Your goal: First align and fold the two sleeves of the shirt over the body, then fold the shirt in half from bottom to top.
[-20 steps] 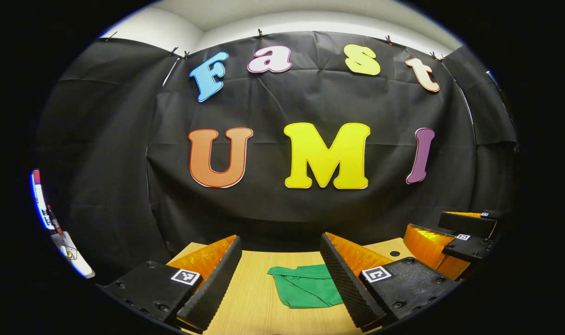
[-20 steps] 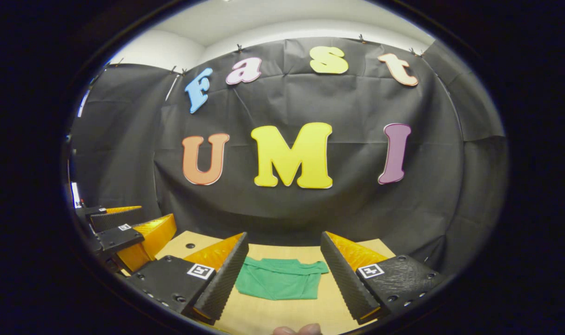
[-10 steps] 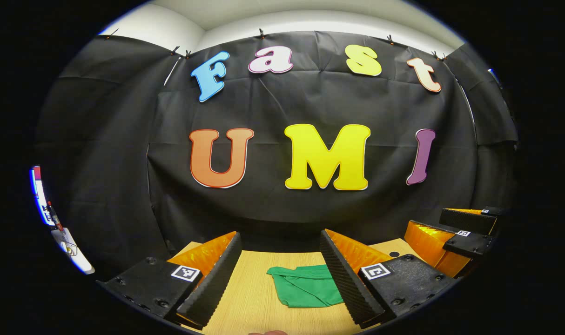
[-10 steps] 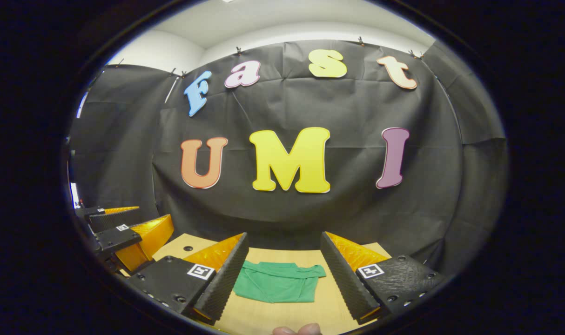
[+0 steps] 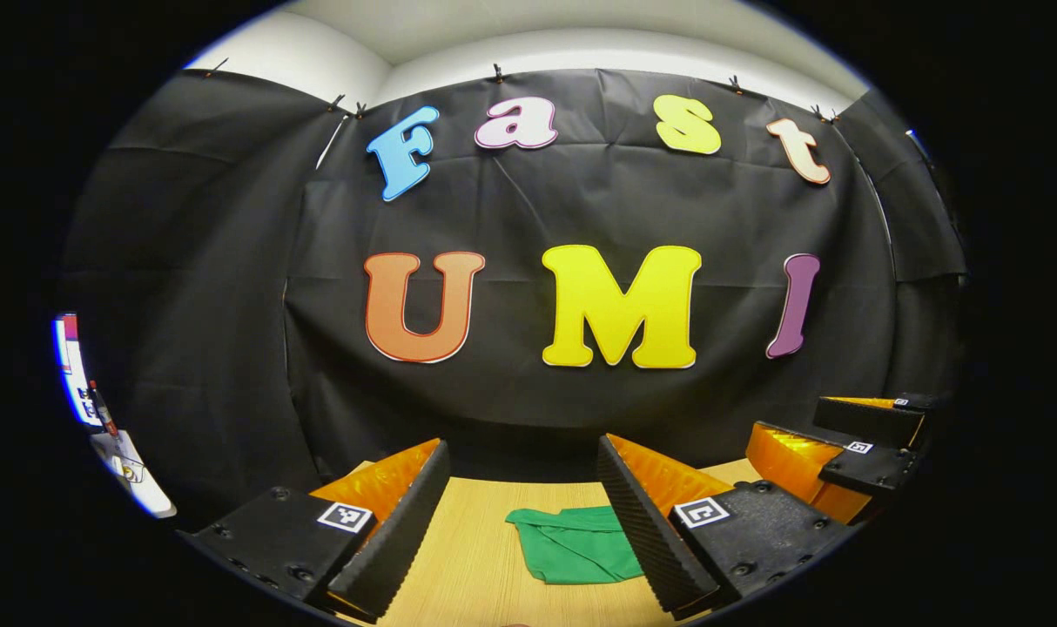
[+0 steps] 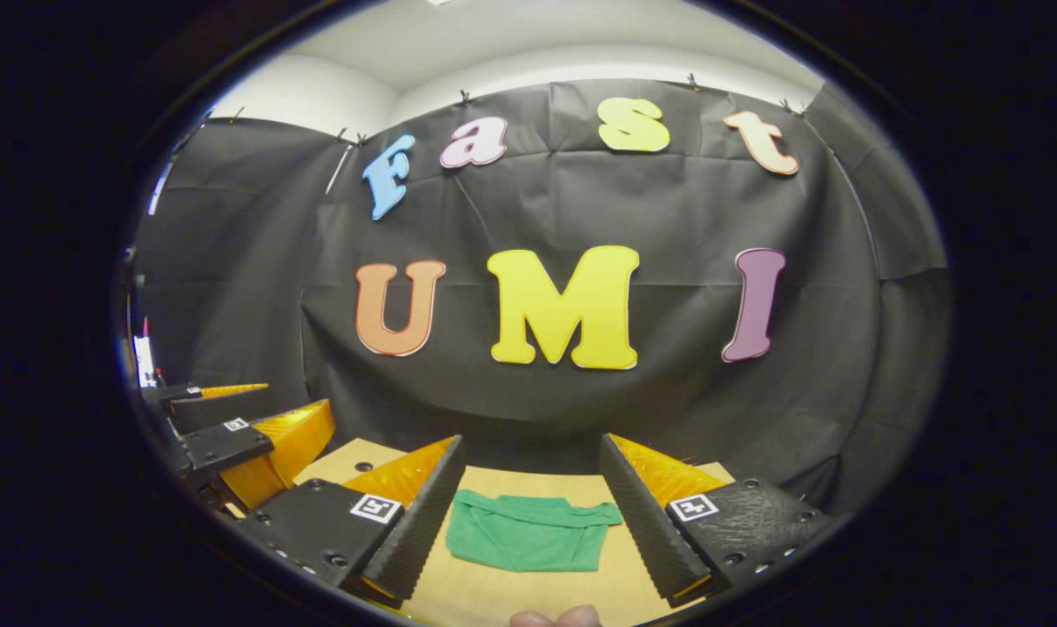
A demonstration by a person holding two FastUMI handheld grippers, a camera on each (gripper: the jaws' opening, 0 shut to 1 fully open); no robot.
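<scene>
A: Where is the shirt (image 5: 576, 555) seen?

B: It is seen lying folded into a compact green rectangle on the bench (image 5: 467, 557), in front of the black cloth wall (image 5: 581, 209). In the left gripper view it is framed between the fingers, its right edge hidden behind the right finger. In the right gripper view the shirt (image 6: 528, 542) is seen almost whole between the fingers, with a folded band along its far edge.

A: How is the left hand-held gripper (image 5: 522, 535) held?

B: Its jaws are spread wide, and nothing is held between them. It is raised above the bench and kept apart from the shirt. From the right gripper view the same left hand-held gripper (image 6: 219, 431) is seen at the left edge, likewise spread, over the bench's left side.

A: And the right hand-held gripper (image 6: 533, 527)?

B: It is also spread wide and nothing is gripped. It is held clear of the shirt. In the left gripper view the right hand-held gripper (image 5: 851, 435) is seen at the far right, jaws apart.

A: Is anything else noted?

B: A fingertip (image 6: 553, 617) is glimpsed at the bottom edge of the right gripper view. A small dark hole (image 6: 355, 466) is seen in the bench near its far left corner. A white wall (image 5: 581, 26) is seen above the cloth.
</scene>
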